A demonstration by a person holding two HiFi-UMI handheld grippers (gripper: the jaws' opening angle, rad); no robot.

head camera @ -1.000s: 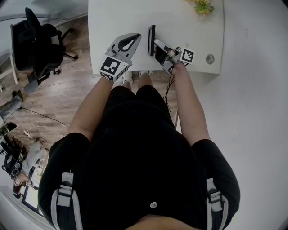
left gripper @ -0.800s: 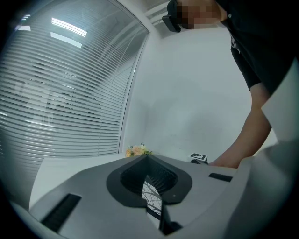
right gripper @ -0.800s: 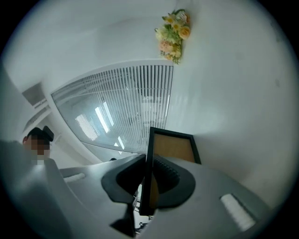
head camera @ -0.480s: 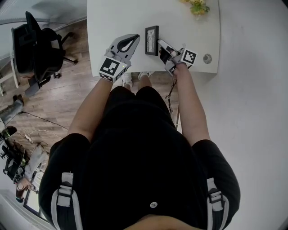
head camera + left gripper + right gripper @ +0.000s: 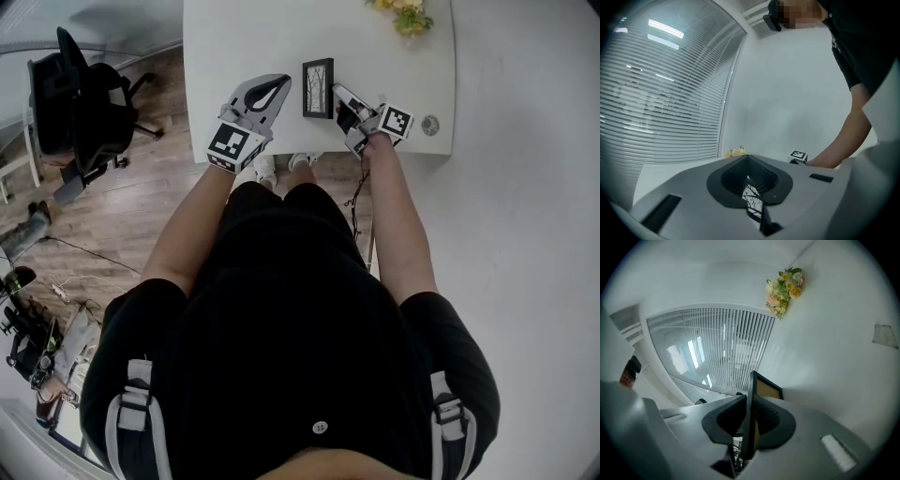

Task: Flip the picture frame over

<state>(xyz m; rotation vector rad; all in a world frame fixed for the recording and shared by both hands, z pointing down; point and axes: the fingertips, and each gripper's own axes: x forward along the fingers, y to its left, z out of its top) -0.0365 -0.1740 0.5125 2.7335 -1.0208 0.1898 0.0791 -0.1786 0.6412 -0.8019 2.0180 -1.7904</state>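
Moved: since a second ago the picture frame (image 5: 318, 88) has turned in my grip. It then showed only its thin dark edge to the head view; now it shows its printed face, bare branches on white. My right gripper (image 5: 338, 93) has rolled with it.
Right jaws: clamped on the frame's right-hand side. One black edge runs straight between the ribbed pads, and the brown backing shows just past them in the right gripper view.
Frame: over the near part of the white table (image 5: 244, 37), at 10 o'clock from the right gripper's body, tilted so that the print faces up toward me. I cannot tell whether its left edge touches the table.
Left side: my left gripper (image 5: 279, 84) sits at 9 o'clock from the frame, just beside it and apart from it. Its jaws are closed tip to tip with nothing in them. Through the hollow behind the tips a strip of the branch print shows.
Far edge: a small bunch of yellow and peach flowers (image 5: 403, 14) lies at 1 o'clock from the frame, well apart.
Table corner: a small grey round disc (image 5: 430, 125) is set in the top at 3 o'clock from the right gripper.
Beyond: a black office chair (image 5: 80, 98) stands on the wooden floor (image 5: 122, 206) at 9 o'clock, well clear of the table.
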